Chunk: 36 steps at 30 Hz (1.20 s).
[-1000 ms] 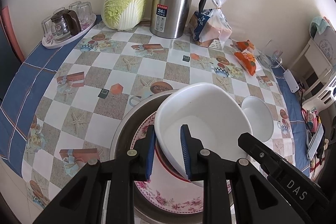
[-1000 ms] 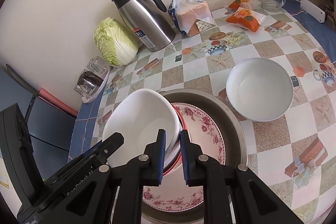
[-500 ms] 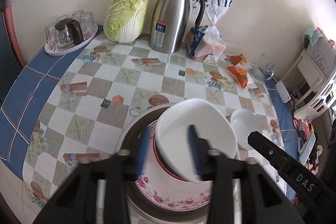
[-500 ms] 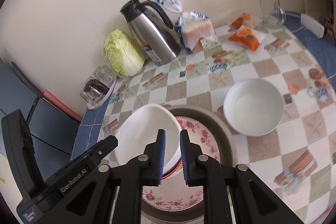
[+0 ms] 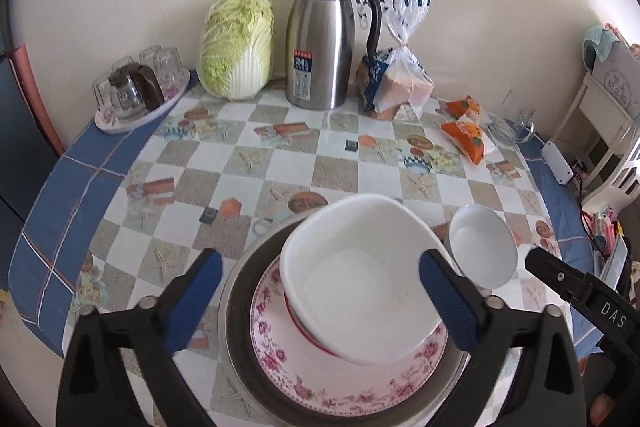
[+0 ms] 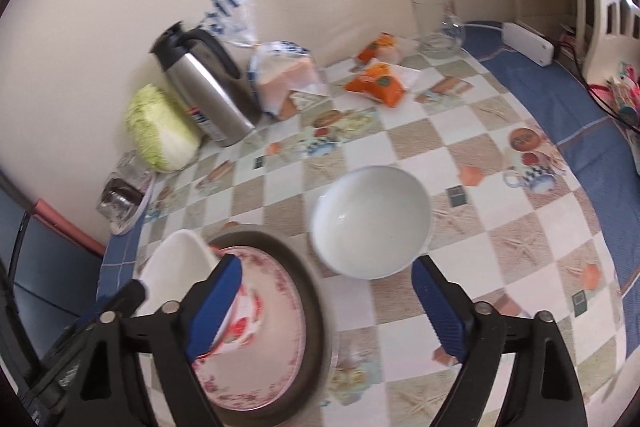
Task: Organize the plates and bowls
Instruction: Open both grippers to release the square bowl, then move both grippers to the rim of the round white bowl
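A large white bowl [image 5: 360, 279] sits tilted on a red-rimmed dish and a pink floral plate [image 5: 320, 383], all stacked in a wide metal basin [image 5: 240, 287]. My left gripper [image 5: 320, 291] hovers over this stack, its jaws opening wide on either side of the bowl without touching it. A smaller white bowl [image 6: 372, 219] stands alone on the tablecloth to the right of the basin. My right gripper [image 6: 326, 281] is just in front of that small bowl, its jaws opening wide with nothing between them. The stack [image 6: 256, 315] shows at the right wrist view's lower left.
Along the wall stand a tray of glasses [image 5: 140, 95], a cabbage [image 5: 240, 47], a steel thermos jug [image 5: 324, 39], bagged bread [image 5: 396, 83], orange snack packets [image 5: 464, 131] and a glass mug [image 6: 436, 23]. A white power strip [image 6: 528, 43] lies at the table's right edge.
Both grippers let go of the large white bowl and spread wide; it now rests on the stack. The left gripper rose a little. The right swung rightward to the small bowl.
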### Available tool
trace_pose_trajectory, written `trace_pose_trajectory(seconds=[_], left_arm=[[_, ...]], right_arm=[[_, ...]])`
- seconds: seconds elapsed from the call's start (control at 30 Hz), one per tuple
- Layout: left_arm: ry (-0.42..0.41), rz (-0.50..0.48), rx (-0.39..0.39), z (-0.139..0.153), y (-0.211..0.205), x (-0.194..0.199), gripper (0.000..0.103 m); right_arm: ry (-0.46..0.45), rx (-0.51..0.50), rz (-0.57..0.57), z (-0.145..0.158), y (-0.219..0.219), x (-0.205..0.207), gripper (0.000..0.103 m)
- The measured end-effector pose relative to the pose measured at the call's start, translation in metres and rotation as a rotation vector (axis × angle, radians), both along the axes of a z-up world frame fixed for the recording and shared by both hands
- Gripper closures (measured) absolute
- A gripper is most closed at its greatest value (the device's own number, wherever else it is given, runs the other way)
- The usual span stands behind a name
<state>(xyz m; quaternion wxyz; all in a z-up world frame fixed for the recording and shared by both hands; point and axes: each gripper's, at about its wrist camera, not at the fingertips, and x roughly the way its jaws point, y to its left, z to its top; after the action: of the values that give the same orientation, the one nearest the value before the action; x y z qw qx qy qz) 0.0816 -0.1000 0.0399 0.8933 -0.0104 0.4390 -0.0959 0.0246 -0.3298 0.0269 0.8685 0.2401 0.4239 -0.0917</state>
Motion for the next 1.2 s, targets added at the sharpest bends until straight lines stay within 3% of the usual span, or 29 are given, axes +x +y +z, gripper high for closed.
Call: trace_pose_trajectory(seconds=[0.07,0.23,0.5,0.63,0.83,1.2], left_arm=[[0.020,-0.018,-0.026,0.001,-0.004,0.003,0.003],[0.005,-0.082,-0.055,0.018,-0.032,0.011,0.003],[0.017,-0.205,0.023,0.030,-0.096,0.034,0.003],[0.061,-0.236,0.036,0.023,-0.123,0.046,0.003],[0.193,-0.306,0.087,-0.002,-0.156,0.058,0.003],[0.204,-0.323,0.247,-0.032,-0.187,0.074,0.004]], right_arm=[[0.015,0.000,-0.026,-0.006,-0.012,0.000,0.000],[0.041,-0.003,-0.073,-0.018,-0.038,0.003,0.000],[0.077,0.045,-0.147,-0.038,-0.070,0.008,0.000],[0.091,0.054,-0.165,-0.044,-0.078,0.008,0.000],[0.103,0.065,-0.180,-0.053,-0.085,0.011,0.000],[0.157,0.089,-0.177,-0.072,-0.085,0.020,0.004]])
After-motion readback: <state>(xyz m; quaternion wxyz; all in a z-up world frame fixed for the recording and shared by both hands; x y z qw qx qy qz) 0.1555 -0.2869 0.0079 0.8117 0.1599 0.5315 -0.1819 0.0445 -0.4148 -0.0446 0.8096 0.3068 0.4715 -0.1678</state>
